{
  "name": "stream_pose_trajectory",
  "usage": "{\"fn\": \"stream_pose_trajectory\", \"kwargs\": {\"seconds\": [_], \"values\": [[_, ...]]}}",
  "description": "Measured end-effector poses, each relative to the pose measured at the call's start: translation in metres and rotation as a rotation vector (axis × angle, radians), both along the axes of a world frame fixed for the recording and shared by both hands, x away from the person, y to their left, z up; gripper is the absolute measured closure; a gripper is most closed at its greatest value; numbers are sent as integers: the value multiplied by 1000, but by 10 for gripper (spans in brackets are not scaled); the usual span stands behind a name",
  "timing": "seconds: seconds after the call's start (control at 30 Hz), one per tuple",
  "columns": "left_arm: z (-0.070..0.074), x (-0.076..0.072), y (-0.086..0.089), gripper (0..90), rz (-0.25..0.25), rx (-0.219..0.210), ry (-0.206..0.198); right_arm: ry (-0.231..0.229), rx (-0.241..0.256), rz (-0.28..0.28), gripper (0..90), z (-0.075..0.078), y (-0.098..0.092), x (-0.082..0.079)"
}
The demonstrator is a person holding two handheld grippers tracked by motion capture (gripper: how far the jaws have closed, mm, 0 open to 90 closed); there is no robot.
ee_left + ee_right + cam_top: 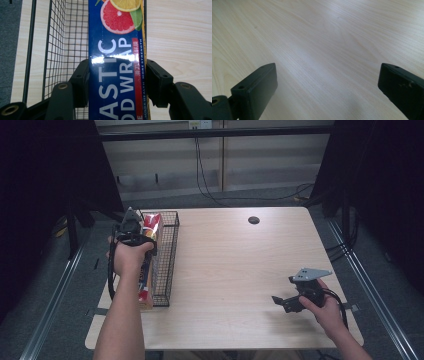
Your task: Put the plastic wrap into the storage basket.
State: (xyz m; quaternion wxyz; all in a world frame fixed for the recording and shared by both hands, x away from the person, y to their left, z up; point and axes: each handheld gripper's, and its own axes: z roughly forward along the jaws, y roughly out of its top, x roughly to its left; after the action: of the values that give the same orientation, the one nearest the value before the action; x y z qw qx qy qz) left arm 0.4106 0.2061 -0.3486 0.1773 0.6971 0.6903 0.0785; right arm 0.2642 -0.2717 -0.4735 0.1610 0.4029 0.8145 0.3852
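Left hand-held gripper [117,75] is clamped on the plastic wrap box [116,62], both jaws pressed against its long sides. Box lies in the wire basket [167,255] at the worktop's [240,265] left edge. Right hand-held gripper [327,87] is well apart from the basket, jaws spread wide over bare wood.

A black wire basket [169,255] stands along the left edge of the table [235,265], its long run blocked by a blue plastic-wrap box [116,67] lying lengthwise inside. Right of the basket the tabletop lies open, broken only by a small dark disc [254,220] near the far edge.
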Motion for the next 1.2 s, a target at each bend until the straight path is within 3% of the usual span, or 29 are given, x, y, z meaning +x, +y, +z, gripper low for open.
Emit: {"fn": "stream_pose_trajectory", "kwargs": {"seconds": [0.6,0.7,0.73,0.93,1.0,1.2], "values": [[-16,8,15,446,-4,16,7,-1,-3,2,23,-1,1,1],[-18,10,14,446,6,-2,14,0,-2,2,23,-1,1,1],[-19,11,15,446,-13,13,14,1,1,3,23,-1,1,2],[-23,13,14,445,11,-2,15,3,-3,5,23,-1,3,3],[-24,15,15,445,-3,17,16,7,-2,11,23,-1,3,3],[-31,19,15,444,14,16,31,4,-4,18,23,-2,4,5]]}}
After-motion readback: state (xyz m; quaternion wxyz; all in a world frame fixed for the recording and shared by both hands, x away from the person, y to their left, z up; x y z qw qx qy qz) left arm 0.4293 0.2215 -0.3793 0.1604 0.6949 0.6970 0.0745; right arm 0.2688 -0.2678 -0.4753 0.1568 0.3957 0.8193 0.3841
